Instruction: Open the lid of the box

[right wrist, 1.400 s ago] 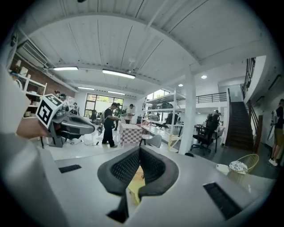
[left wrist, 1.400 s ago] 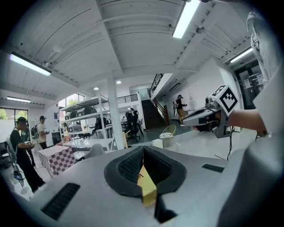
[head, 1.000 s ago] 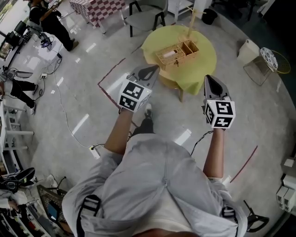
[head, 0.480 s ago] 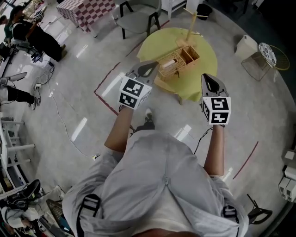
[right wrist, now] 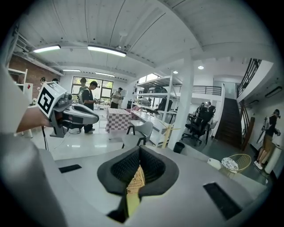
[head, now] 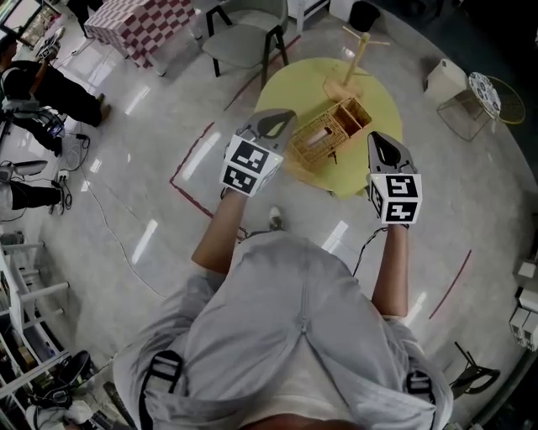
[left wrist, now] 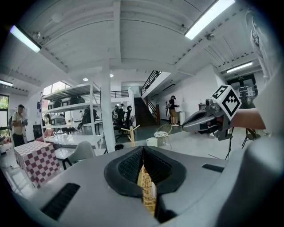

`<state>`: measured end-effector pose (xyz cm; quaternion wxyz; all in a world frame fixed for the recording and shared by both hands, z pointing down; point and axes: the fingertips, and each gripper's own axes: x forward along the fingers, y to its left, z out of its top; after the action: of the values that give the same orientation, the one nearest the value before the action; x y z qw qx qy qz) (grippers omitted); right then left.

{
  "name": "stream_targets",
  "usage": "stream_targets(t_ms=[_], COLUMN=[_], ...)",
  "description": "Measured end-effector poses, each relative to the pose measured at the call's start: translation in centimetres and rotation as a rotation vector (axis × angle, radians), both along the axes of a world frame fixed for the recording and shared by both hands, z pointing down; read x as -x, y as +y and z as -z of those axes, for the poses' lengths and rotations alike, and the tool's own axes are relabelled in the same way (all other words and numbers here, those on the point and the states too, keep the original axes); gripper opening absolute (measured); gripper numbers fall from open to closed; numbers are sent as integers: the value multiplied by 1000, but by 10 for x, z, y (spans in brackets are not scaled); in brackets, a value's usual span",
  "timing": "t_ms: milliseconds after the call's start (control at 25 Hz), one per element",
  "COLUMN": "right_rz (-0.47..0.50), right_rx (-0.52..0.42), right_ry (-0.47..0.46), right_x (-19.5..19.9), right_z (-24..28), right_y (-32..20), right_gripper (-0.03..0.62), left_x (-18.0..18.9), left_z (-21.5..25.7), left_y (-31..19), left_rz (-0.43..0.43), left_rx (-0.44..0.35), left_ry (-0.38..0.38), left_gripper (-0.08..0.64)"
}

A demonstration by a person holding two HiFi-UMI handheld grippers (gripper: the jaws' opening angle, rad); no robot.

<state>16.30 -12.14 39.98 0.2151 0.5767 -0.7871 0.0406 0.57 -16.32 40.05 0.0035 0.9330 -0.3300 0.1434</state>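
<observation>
A woven wicker box (head: 329, 133) stands on the near side of a round yellow table (head: 378, 109) in the head view. Both grippers hang in the air just short of the table. My left gripper (head: 275, 123) is left of the box with its jaws shut on nothing. My right gripper (head: 383, 144) is right of the box, also shut and holding nothing. In the left gripper view the jaws (left wrist: 143, 151) meet, and the wicker box (left wrist: 145, 195) shows below them. In the right gripper view the gripper (right wrist: 139, 151) is closed, with wicker (right wrist: 134, 179) beneath.
A wooden peg stand (head: 351, 67) rises at the table's far side. A grey chair (head: 239, 38) and a checkered table (head: 139, 21) are beyond. A wire stool (head: 483, 92) stands right. Red tape lines (head: 195, 155) and a cable (head: 118, 227) lie on the floor.
The person has walked toward the yellow table, so the box now sits closer, between the two gripper tips. Both grippers stay shut.
</observation>
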Motion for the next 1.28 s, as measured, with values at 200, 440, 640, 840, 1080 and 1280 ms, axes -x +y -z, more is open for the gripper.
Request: stream_targets(t_ms=[200,440,640,840,1080,1280], right_rz=[-40,-73,-60,-32,15,61], right_rx=[40,116,201,260,339,418], right_ry=[-9,-1,3,-10,-14,-35], right_x=[8,4,-7,-14,-21,-19], right_z=[-16,-47,-83,-114,-154,-194], right_y=[-27,-31,-30,-35,-33,-30], right_gripper=[23,25,31,59,77,92], left_x=[9,12,0,-10,-17,-20], left_z=[-13,-36,-63,-91,-118,-139], left_y=[-29,-46,-45,-41,-35,-26], left_rz=[-41,-61,-60,-52,-10,21], left_rx=[35,79,129,191,250,291], left_ry=[-2,-11,-24,-51,-71,-95], left_gripper=[31,31,29,31,31,31])
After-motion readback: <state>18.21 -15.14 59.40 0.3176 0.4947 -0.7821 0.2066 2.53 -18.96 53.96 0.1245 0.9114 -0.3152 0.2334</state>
